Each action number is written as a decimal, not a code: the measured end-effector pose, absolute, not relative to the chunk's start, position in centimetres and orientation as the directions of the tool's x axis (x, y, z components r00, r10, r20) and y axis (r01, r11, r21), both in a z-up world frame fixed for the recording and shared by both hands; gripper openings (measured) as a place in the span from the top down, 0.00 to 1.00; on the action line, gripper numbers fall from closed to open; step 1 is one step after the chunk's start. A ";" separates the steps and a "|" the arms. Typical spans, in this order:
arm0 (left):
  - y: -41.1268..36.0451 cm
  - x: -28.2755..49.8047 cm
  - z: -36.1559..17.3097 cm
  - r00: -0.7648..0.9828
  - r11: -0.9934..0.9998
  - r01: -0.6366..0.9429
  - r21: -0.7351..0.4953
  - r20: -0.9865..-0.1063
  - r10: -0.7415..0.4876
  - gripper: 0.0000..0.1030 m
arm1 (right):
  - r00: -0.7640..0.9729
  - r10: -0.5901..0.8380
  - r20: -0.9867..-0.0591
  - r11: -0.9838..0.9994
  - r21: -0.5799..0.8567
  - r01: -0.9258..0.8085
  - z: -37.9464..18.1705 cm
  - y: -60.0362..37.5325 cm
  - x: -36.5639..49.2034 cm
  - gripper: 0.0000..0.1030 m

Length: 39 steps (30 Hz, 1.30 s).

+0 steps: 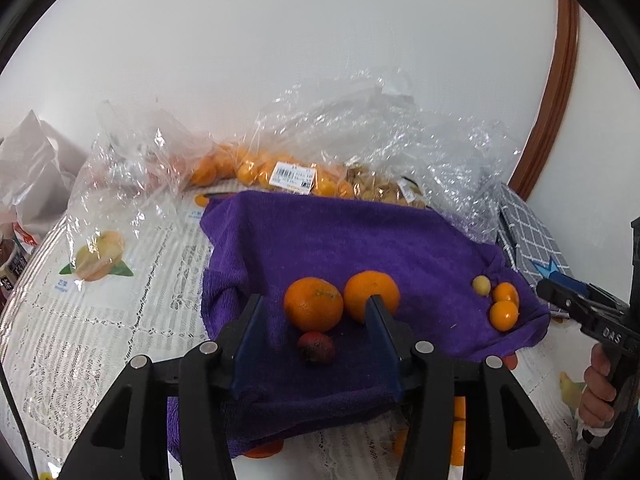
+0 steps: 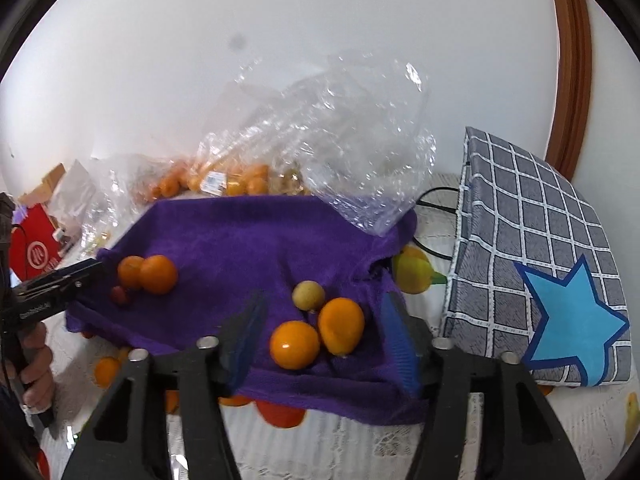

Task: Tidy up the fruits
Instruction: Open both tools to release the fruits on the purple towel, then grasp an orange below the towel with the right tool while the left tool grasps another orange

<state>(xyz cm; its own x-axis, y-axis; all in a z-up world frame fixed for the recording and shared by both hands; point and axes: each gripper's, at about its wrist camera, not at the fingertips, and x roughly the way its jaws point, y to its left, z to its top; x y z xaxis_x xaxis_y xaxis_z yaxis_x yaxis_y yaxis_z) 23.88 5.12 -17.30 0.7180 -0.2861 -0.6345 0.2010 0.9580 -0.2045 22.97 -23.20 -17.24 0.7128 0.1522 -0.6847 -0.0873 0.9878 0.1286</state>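
Two tangerines (image 1: pixel 340 300), a red berry (image 1: pixel 316 347), two kumquats (image 2: pixel 318 338) and a pale fruit (image 2: pixel 308 295) lie on purple towel (image 1: pixel 320 236).

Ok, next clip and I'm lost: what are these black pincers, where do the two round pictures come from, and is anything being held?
No robot here: a person holds a hand-held two-finger gripper in each hand, each with a fisheye camera looking along its fingers. The left view shows the left gripper open above two round orange mandarins and a small dark red fruit on a purple terry towel. The right view shows the right gripper open over two small glossy orange kumquats and a small pale yellow-green fruit. Clear plastic bags of fruit lie behind. Neither gripper holds anything.
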 end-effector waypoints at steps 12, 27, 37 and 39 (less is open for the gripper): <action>5.5 22.0 -16.4 0.736 0.948 0.220 -0.230 -0.599 -0.316 0.52 | 0.736 0.122 -0.666 0.991 0.129 -0.047 -15.5 -22.8 19.3 0.29; 8.5 18.0 -17.5 0.693 0.932 0.148 -0.331 -0.637 -0.337 0.51 | 0.595 0.297 -0.747 0.955 0.214 -0.208 -18.3 -17.1 16.6 0.48; 9.2 17.0 -18.2 0.670 0.945 0.108 -0.309 -0.679 -0.299 0.49 | 0.511 0.347 -0.786 0.936 0.258 -0.239 -20.3 -13.8 19.2 0.49; 9.1 17.1 -18.3 0.664 0.946 0.108 -0.307 -0.685 -0.298 0.49 | 0.497 0.358 -0.790 0.933 0.278 -0.230 -20.7 -13.6 19.9 0.49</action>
<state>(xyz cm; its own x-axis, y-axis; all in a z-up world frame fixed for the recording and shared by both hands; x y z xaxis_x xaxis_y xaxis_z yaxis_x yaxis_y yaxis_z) 17.13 9.11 -18.32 0.6644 -0.2982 -0.6853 0.1081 0.9456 -0.3068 19.92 -13.60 -20.68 0.4968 0.3584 -0.7904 -0.2298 0.9326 0.2785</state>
